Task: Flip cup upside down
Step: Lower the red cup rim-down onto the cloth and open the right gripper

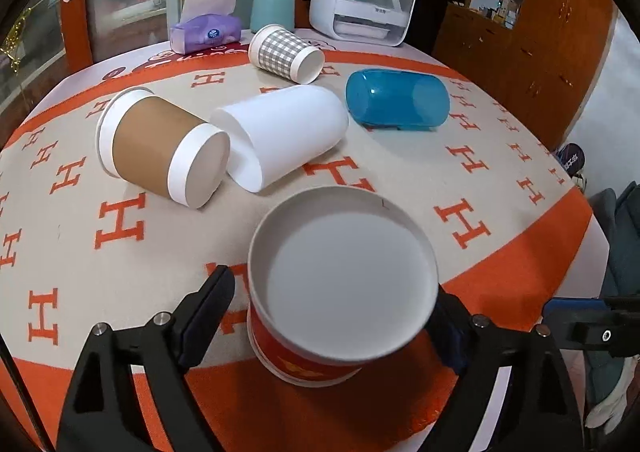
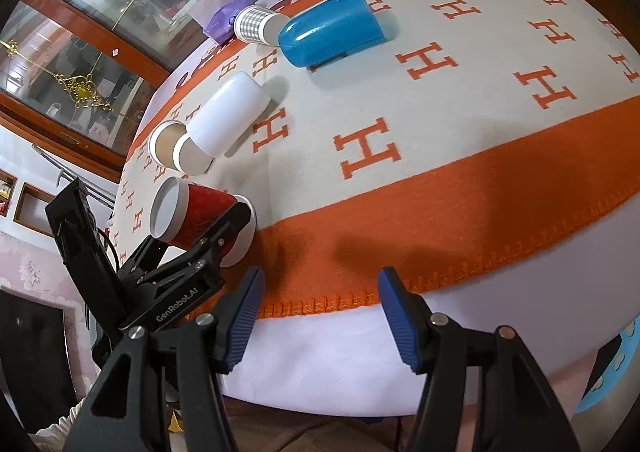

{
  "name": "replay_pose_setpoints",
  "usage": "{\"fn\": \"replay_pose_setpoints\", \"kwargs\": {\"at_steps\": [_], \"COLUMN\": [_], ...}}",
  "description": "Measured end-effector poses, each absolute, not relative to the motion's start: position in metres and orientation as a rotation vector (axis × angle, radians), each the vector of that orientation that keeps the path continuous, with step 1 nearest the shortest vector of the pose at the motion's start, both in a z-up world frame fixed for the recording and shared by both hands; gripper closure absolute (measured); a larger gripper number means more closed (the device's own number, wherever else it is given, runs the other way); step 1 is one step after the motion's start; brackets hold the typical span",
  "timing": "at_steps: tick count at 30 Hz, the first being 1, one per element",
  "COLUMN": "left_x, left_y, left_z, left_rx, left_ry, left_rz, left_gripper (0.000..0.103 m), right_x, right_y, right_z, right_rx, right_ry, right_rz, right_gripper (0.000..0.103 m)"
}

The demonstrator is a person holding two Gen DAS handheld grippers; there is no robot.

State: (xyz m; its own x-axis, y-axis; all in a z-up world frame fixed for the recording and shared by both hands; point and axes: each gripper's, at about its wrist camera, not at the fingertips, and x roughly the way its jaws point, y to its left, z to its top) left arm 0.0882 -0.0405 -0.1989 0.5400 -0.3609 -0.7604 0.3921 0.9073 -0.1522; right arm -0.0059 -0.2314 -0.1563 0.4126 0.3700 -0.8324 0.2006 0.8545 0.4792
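**Red cup base-up between the left gripper's fingers**

The red cup (image 1: 320,348) stands with its white base facing up, near the table's orange border, between the fingers of the left gripper (image 1: 332,316). The left finger (image 1: 208,312) shows a gap to the cup wall; the right one is tucked behind the cup's base rim, so I cannot tell whether the grip is closed on the cup. In the right wrist view the cup (image 2: 196,216) sits tilted against the left gripper's black frame. The right gripper (image 2: 320,316) hangs over the table edge with its jaws spread wide, holding nothing. Behind lie a brown cup (image 1: 160,148), a white cup (image 1: 280,136), a checked cup (image 1: 284,52) and a blue cup (image 1: 396,100), all on their sides on the cloth (image 1: 400,172).
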Motion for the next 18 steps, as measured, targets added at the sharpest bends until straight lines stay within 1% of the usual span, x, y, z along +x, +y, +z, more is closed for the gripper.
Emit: {"fn": "replay_pose_setpoints", "kwargs": {"at_steps": [5, 6, 7, 9, 14, 18], "left_x": [0.088, 0.088, 0.087, 0.085, 0.078, 0.069], "left_y": [-0.039, -0.038, -0.037, -0.035, -0.028, -0.021], "left_z": [-0.196, -0.195, -0.193, -0.189, -0.176, -0.157], "left_rx": [0.032, 0.028, 0.024, 0.012, -0.01, -0.016], "left_ry": [0.918, 0.92, 0.926, 0.928, 0.933, 0.925], "left_rz": [-0.436, -0.435, -0.434, -0.43, -0.434, -0.417], "left_gripper": [0.015, 0.013, 0.008, 0.005, 0.004, 0.004], "right_x": [-0.005, -0.005, -0.005, -0.005, -0.006, -0.009], "right_y": [-0.23, -0.229, -0.229, -0.228, -0.223, -0.218], "right_z": [-0.155, -0.155, -0.155, -0.153, -0.143, -0.131], "right_rx": [0.557, 0.555, 0.552, 0.545, 0.509, 0.476], "right_ry": [1.155, 1.154, 1.153, 1.148, 1.119, 1.086], "right_rz": [0.124, 0.126, 0.128, 0.133, 0.142, 0.149], "right_gripper": [0.043, 0.043, 0.043, 0.043, 0.043, 0.043]}}
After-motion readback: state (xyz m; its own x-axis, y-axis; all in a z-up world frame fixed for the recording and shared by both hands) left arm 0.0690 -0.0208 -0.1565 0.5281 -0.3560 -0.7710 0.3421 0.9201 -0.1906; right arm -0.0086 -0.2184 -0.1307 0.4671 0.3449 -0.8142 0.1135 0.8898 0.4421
